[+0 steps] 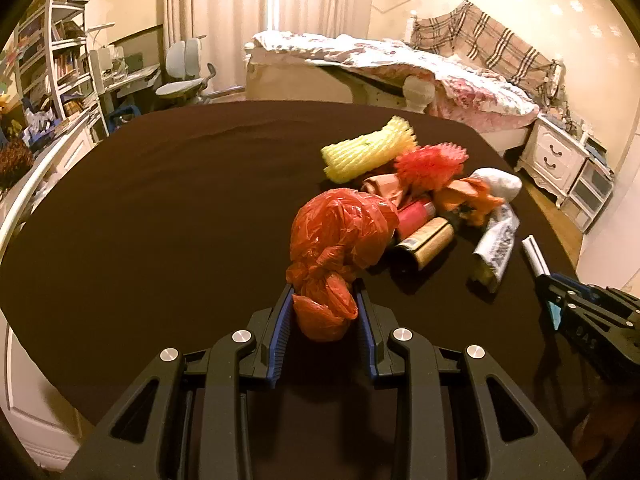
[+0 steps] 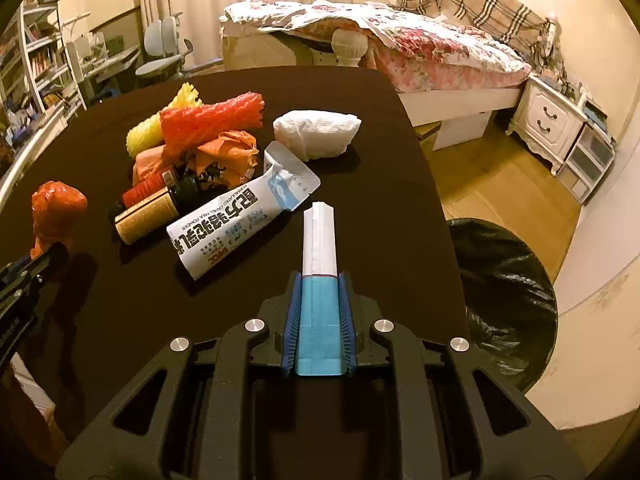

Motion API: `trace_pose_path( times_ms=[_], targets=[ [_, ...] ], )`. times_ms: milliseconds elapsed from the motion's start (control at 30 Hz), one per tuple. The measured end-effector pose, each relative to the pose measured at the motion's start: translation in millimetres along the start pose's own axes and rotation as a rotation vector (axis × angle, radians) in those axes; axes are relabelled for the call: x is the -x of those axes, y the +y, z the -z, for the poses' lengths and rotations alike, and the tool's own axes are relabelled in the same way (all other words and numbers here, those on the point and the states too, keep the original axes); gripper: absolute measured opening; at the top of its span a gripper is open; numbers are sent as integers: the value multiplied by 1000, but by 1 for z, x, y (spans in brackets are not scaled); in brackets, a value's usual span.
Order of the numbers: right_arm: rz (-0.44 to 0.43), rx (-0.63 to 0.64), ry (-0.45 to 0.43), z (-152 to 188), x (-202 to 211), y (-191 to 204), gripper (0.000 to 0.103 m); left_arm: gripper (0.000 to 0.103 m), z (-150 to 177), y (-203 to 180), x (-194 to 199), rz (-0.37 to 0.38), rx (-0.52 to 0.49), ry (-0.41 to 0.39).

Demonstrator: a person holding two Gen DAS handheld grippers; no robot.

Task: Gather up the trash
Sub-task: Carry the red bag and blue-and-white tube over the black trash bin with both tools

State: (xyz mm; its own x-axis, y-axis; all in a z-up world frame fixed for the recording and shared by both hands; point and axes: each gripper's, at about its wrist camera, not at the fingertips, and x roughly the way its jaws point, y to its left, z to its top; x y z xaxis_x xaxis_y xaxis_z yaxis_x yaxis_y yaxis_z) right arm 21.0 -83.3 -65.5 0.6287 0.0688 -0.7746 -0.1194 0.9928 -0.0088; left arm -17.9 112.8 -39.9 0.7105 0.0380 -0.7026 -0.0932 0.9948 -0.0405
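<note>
My left tongs [image 1: 324,300] are closed on the knotted neck of a crumpled red plastic bag [image 1: 340,236], the blue pads pressing it from both sides; the bulk of the bag bulges out ahead of the fingertips above the dark worktop [image 1: 160,208]. From the right wrist view I see that same bag at the far left, pinched at its lower end by the left tongs.

My right tongs [image 2: 319,280] are shut on a narrow blue and white box [image 2: 319,248]. The blue end sits between the pads and the white end sticks out forward over the worktop. No earlier view is at hand, so I only state the grip as it stands.

The rest of the trash lies in a loose heap on the worktop ahead of both tongs: a yellow foam net sleeve [image 1: 368,148], a red foam net sleeve [image 2: 212,118] lying partly over it, crumpled orange paper [image 2: 228,156], two small bottles [image 2: 148,208] on their sides touching each other, and a white milk powder sachet [image 2: 236,220] just beside the bottles. A white wad of tissue [image 2: 316,132] sits a little apart, on the far side of the sachet.

To the right of the worktop, lower down, stands a bin lined with a black bag [image 2: 504,296], its mouth open. A bed [image 2: 420,52] with a flowered quilt lies beyond the worktop.
</note>
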Motion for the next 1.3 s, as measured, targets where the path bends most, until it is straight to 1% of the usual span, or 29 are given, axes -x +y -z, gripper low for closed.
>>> trace_pose_path(
  times_ms=[233, 433, 633, 933, 1200, 1300],
  targets=[
    [2, -51, -56, -6, 22, -24, 18, 31, -4, -25, 16, 51, -29, -38],
    [23, -118, -100, -5, 41, -58, 18, 31, -11, -59, 24, 105, -79, -71],
    [74, -172, -128, -2, 50, -98, 18, 31, -21, -106, 25, 166, -147, -104],
    [122, -249, -132, 11, 45, -150, 19, 31, -26, -170, 13, 244, -233, -96],
    [146, -301, -114, 22, 29, -186, 19, 31, -24, -217, -14, 279, -298, -45],
    [154, -318, -106, 25, 22, -199, 19, 31, -25, -233, -20, 291, -317, -46]
  ],
)
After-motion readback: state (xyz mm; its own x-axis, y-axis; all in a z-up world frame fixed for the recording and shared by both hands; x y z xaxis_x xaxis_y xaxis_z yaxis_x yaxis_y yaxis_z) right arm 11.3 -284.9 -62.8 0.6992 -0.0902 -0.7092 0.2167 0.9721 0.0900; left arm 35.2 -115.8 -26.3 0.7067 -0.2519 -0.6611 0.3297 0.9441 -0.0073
